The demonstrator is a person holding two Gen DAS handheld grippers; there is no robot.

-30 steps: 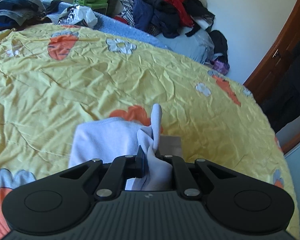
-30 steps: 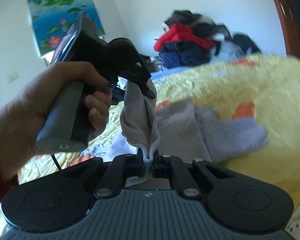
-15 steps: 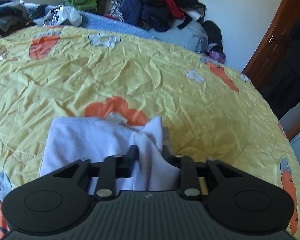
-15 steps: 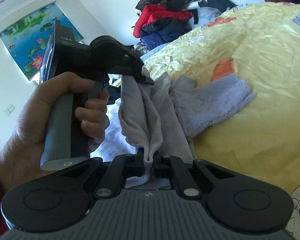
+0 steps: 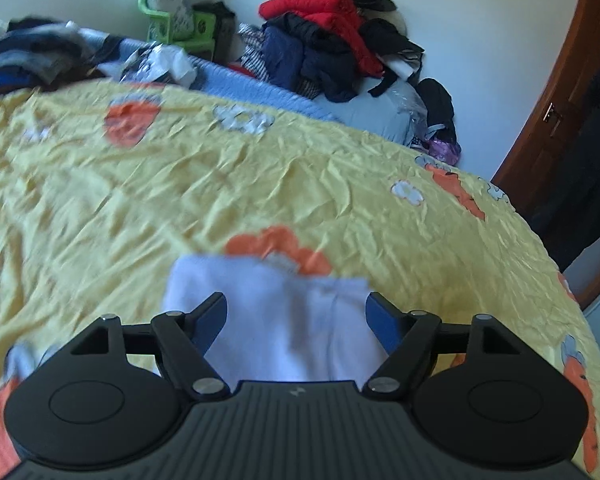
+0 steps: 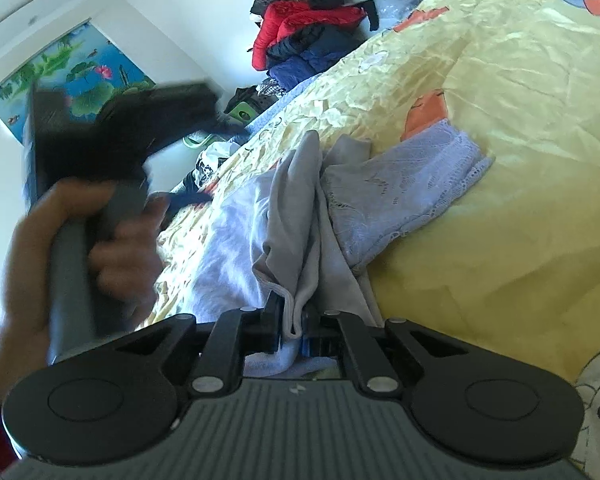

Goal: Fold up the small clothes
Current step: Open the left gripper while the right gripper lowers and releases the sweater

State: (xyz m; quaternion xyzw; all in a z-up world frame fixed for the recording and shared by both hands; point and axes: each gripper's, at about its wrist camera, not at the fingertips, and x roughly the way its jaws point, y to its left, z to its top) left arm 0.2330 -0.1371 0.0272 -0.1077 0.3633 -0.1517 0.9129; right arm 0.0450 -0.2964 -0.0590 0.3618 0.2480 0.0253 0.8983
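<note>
A small pale lilac-white garment [image 5: 284, 320] lies on the yellow bedspread [image 5: 260, 176], partly folded over itself. My left gripper [image 5: 296, 312] is open, its jaws spread wide above the garment and holding nothing. In the right wrist view the garment [image 6: 396, 192] shows a lace part to the right and a grey folded ridge [image 6: 300, 216] in the middle. My right gripper [image 6: 294, 328] is shut on the hem of that ridge. The left gripper body [image 6: 140, 128] shows blurred at the left, in a hand.
A heap of dark, red and blue clothes [image 5: 332, 36] lies at the far side of the bed, with a green basket [image 5: 172, 24] and more clothes [image 5: 40, 52] at the left. A brown door [image 5: 560, 100] stands to the right.
My left gripper has opened and let go of the garment's edge, and the cloth has dropped flat. The right gripper stays shut on the hem and has lowered toward the bed.
</note>
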